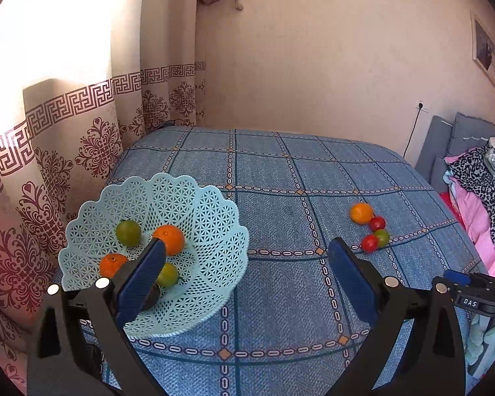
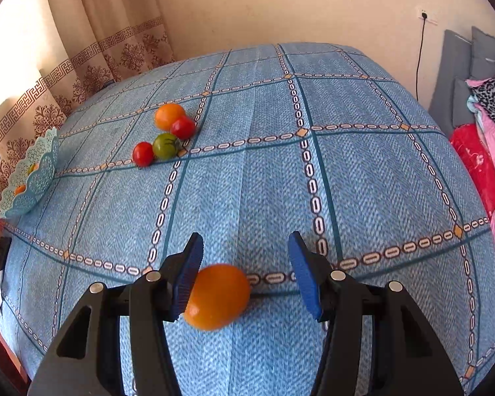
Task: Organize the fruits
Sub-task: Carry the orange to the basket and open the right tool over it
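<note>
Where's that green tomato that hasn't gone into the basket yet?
In the right wrist view the green tomato lies on the blue tablecloth, far left, wedged between two red tomatoes, below an orange.

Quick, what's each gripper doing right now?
Left gripper: open, empty, beside the basket.
Right gripper: open around an orange fruit, not clamped.

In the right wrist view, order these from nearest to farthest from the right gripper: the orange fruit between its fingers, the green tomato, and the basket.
1. Orange fruit: between the open fingers of the right gripper, against the left pad.
2. Green tomato: in the loose cluster, ahead and left.
3. Basket: far left edge of the bed.
</note>
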`<state>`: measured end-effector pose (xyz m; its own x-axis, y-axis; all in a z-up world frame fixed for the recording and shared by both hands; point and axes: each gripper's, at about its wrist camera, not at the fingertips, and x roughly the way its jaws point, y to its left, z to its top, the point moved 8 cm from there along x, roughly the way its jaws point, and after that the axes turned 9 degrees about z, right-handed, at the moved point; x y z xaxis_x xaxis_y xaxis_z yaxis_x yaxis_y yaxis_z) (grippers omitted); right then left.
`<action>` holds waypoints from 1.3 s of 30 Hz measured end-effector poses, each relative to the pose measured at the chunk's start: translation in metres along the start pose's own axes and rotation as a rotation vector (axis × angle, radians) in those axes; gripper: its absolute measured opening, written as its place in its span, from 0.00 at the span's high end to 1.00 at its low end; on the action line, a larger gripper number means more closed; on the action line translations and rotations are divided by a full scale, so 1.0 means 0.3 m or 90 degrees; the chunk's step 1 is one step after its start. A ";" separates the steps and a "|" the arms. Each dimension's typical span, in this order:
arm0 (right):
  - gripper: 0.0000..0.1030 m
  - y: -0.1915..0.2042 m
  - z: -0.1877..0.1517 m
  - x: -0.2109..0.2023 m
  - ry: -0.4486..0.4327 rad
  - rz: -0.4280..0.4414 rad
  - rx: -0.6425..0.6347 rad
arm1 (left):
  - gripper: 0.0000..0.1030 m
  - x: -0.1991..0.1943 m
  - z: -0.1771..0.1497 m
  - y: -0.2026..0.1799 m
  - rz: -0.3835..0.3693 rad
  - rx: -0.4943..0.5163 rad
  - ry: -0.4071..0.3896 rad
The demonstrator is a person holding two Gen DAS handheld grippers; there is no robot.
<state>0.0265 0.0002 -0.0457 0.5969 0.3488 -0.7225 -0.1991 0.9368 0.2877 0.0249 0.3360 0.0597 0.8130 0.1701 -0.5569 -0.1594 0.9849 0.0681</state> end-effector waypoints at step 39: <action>0.64 0.879 0.214 0.148 -0.022 0.219 -0.188 | 0.03 -0.057 0.057 0.362 0.127 -0.097 -0.043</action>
<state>0.0504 0.2609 0.0383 0.4817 0.6446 -0.5937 -0.6004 0.7362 0.3122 0.0032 0.4407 0.0909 0.7915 0.3680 -0.4881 -0.3991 0.9159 0.0433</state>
